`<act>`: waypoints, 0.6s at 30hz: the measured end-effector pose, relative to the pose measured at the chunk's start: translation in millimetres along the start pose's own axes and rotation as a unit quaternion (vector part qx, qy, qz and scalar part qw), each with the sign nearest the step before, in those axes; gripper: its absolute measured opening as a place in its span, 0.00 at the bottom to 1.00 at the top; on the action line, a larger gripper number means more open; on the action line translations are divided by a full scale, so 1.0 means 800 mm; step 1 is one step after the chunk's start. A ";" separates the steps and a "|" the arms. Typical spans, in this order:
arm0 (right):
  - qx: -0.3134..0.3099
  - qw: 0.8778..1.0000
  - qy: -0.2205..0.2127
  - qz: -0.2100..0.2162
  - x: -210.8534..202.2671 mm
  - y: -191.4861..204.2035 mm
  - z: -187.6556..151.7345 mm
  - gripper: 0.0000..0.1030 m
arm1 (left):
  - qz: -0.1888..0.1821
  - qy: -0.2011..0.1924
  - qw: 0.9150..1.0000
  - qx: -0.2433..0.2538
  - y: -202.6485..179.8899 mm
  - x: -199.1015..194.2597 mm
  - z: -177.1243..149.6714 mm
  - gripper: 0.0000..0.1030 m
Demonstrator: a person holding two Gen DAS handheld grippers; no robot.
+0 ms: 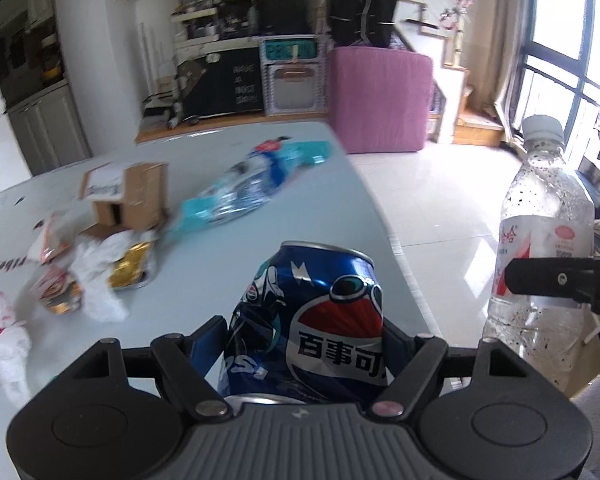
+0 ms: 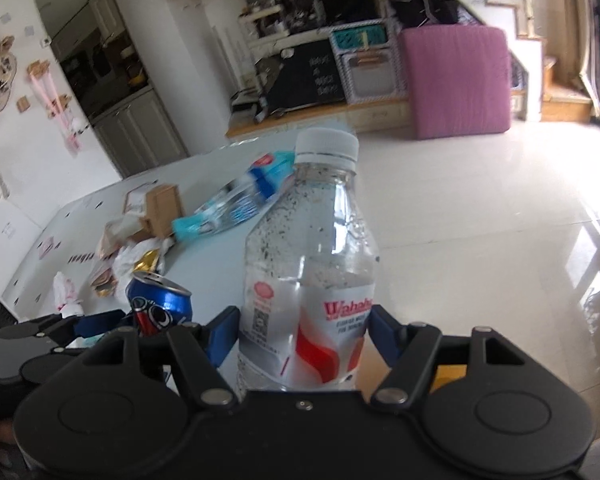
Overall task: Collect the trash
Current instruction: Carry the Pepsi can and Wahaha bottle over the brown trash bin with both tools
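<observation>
Left tool [image 1: 306,336]: clenched on a dented blue Pepsi can [image 1: 312,316], held upright above the near edge of the pale blue tabletop [image 1: 340,200].

Right tool [image 2: 304,332]: clenched on a clear plastic water bottle [image 2: 310,272], white cap on, red-and-white label, held upright beyond the tabletop edge, over the tiled floor [image 2: 480,220].

Remaining on the tabletop: a blue plastic wrapper [image 1: 244,188]; a small cardboard box [image 1: 134,196] left of it; crumpled white paper [image 1: 100,276] and a gold foil packet [image 1: 132,270] lying together nearer the camera.
</observation>
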State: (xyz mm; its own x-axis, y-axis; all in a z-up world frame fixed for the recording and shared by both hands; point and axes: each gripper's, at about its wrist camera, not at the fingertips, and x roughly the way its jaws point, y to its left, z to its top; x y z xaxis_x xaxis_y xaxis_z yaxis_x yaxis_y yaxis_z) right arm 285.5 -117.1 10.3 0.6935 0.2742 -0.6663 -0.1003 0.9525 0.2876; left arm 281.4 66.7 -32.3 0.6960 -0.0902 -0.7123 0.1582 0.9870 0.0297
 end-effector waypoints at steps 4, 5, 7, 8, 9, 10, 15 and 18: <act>0.009 1.000 -0.017 -0.018 -0.024 -0.048 -0.002 0.69 | -0.018 -0.006 1.000 0.014 -0.050 0.004 0.007 0.77; 0.011 0.999 -0.019 -0.024 -0.028 -0.057 -0.004 0.69 | -0.023 -0.006 1.000 0.015 -0.062 0.006 0.008 0.77; 0.018 0.999 -0.023 -0.035 -0.035 -0.083 -0.006 0.69 | -0.033 -0.007 0.999 0.020 -0.088 0.011 0.012 0.77; 0.021 0.999 -0.023 -0.039 -0.037 -0.094 -0.008 0.69 | -0.038 -0.007 0.999 0.023 -0.100 0.014 0.013 0.77; 0.025 0.998 -0.024 -0.044 -0.039 -0.107 -0.010 0.69 | -0.043 -0.007 0.999 0.026 -0.113 0.018 0.014 0.77; 0.027 0.998 -0.026 -0.049 -0.041 -0.121 -0.012 0.69 | -0.049 -0.007 0.998 0.028 -0.127 0.023 0.015 0.77; 0.045 0.996 -0.029 -0.073 -0.041 -0.186 -0.028 0.69 | -0.078 0.002 0.996 0.035 -0.193 0.054 0.010 0.77; 0.064 0.994 -0.025 -0.082 -0.029 -0.221 -0.037 0.68 | -0.092 0.013 0.995 0.039 -0.233 0.085 0.002 0.77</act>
State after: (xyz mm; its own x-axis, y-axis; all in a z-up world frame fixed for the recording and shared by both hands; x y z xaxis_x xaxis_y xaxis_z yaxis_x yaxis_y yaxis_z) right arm 266.4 -287.8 -45.2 0.7281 0.1061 -0.6772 0.1073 0.9581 0.2655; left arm 300.5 -123.4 -85.2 0.6317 -0.2639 -0.7290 0.3364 0.9404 -0.0489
